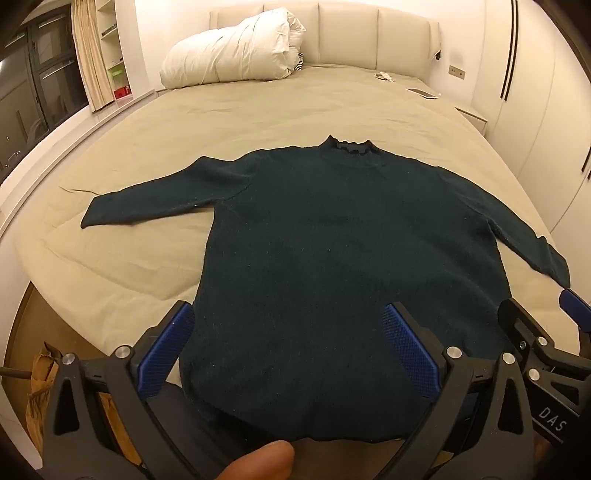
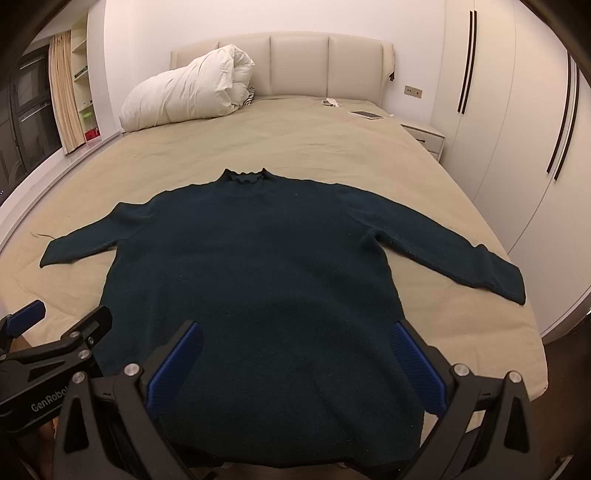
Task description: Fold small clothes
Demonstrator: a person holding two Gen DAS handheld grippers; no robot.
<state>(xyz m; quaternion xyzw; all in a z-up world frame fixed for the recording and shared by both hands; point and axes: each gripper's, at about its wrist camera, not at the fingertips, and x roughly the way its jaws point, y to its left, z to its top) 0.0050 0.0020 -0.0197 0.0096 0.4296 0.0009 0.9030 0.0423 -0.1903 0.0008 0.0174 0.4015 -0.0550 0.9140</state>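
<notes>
A dark teal sweater (image 1: 343, 266) lies flat on the bed (image 1: 258, 110), its ruffled collar (image 1: 349, 146) toward twelve o'clock, facing the padded headboard (image 1: 351, 33), and its hem toward six o'clock at the near edge of the mattress. Both sleeves are spread outward: one sleeve (image 1: 147, 201) reaches toward nine o'clock, and the other sleeve (image 1: 524, 240) angles down toward four o'clock, its cuff close to the bed's right edge.

The left claw (image 1: 284, 354) hangs over the lower part of the sweater with its blue-padded fingers (image 1: 166, 350) spread wide apart, gripping nothing; the hem area fills the gap between them. A fingertip of the person shows at six o'clock in the left wrist view. The right claw (image 2: 295, 365) is likewise spread wide over the hem region, its blue pads (image 2: 417, 369) set to either side of the dark fabric and holding nothing. Whether either claw touches the cloth cannot be told. Each claw appears at the edge of the other's view, so the two sit just beside one another above the sweater's bottom edge.

At eleven o'clock on the bed a rolled white duvet (image 1: 232, 51) rests against the headboard. Toward one o'clock, near the far corner, lie a flat phone-like object (image 2: 365, 115) and a small white item (image 2: 330, 102). A nightstand (image 2: 424, 136) stands beside the bed at two o'clock, next to white wardrobe doors (image 2: 517, 129).
</notes>
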